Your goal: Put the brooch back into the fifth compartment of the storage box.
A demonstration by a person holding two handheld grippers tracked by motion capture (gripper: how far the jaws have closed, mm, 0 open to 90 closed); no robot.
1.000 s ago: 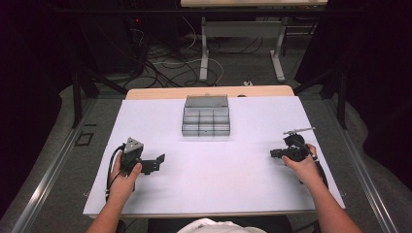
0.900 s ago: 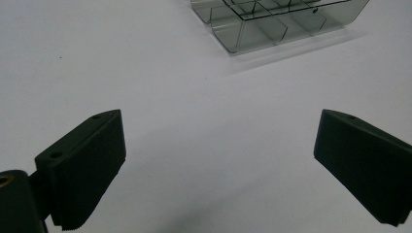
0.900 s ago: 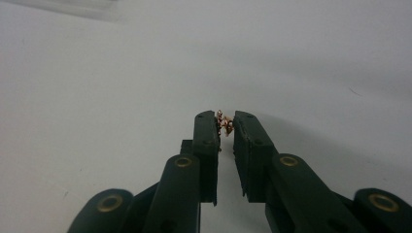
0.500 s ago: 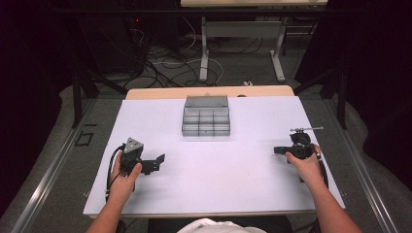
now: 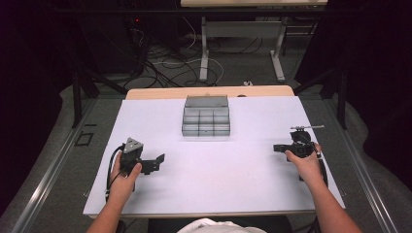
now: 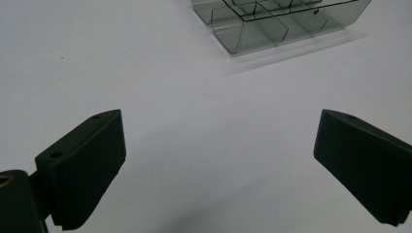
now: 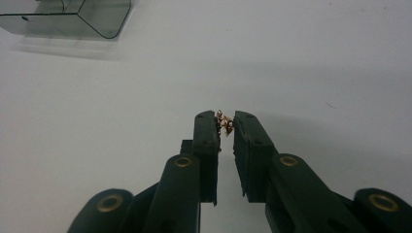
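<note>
Right tongs (image 7: 225,127) have drifted slightly toward the worktop's (image 5: 243,184) right edge—nearly shut, pinching a small gold trinket (image 7: 224,124). Left tongs (image 6: 218,165) gape empty. Carry it level to the clear compartment box (image 5: 206,121)—release low over one cell.

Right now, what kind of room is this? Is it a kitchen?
Not a kitchen. It looks like a lab or workshop set up for recording: a white table with dark curtains around it, loose cables on the floor, and a person holding a gripper tool in each hand.
</note>
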